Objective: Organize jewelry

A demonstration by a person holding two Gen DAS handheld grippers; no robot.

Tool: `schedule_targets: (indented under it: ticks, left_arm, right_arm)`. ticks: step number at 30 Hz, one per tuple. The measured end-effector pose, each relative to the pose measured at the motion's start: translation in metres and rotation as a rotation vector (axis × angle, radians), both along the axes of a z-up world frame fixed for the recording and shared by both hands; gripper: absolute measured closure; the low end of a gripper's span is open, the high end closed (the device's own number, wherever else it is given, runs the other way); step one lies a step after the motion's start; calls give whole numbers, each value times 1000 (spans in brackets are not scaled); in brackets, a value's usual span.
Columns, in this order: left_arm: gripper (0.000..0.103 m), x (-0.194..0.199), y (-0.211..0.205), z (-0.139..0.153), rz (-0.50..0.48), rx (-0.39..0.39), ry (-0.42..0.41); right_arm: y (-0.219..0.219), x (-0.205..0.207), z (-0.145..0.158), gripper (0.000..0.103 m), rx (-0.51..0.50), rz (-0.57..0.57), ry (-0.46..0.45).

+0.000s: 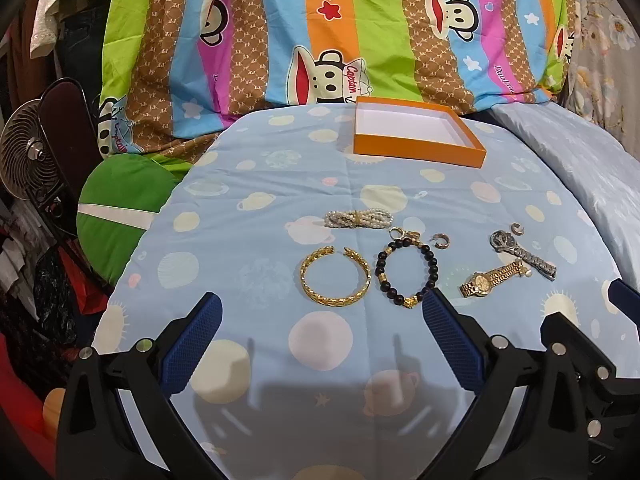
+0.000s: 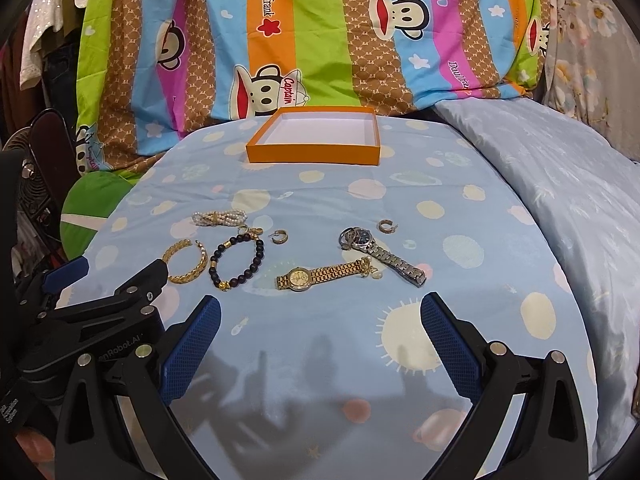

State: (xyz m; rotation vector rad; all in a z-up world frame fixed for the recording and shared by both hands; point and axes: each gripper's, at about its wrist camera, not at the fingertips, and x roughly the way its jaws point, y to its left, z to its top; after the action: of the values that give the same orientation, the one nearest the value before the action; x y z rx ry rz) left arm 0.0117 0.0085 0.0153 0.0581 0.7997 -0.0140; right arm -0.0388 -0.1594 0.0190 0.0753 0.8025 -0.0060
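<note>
from the left wrist view we see a round fan (image 1: 30, 152) and a green cushion (image 1: 120, 208) at the left edge; in the right wrist view the fan is mostly hidden behind the left gripper (image 2: 66, 276), while more of the pale quilt (image 2: 560, 168) shows at right

on the blue planet-print sheet (image 1: 260, 184) we count 2 watches, a gold watch (image 2: 316, 277) and a silver watch (image 2: 380, 250) with straps nearly touching; 3 bracelets, a gold bangle (image 1: 335, 277), a black bead bracelet (image 1: 408, 270) and a pearl bracelet (image 1: 359, 218); and 2 hoop earrings (image 2: 279, 237), well apart

the orange box (image 1: 418, 148) sits beyond the jewelry with only its white floor showing

our left gripper (image 1: 320, 312) and right gripper (image 2: 320, 314) both hover spread wide, grasping nothing
</note>
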Motion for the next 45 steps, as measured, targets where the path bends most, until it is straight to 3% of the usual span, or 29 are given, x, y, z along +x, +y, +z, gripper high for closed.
schedule_targets:
  ticks: [15,21,32,39,45]
  left_arm:
    - [5,10,-3,-10,-20,11,54]
    - [5,18,9,-15,20,-6,59]
    - [5,51,29,-37,95,-16,88]
    - [5,66,21,-42,57,-10,85]
    - [5,64,0,-40,-46,-14,83]
  right_arm:
    - [-1,8,-1,5,4,0,5]
    - [-25,13,-3,5,-6,-55,-15]
    - [-62,59,-42,40,63,-58,65]
    - [-68,79,-52,45,64,-45,75]
    - [-71,97,-62,49,65,8,99]
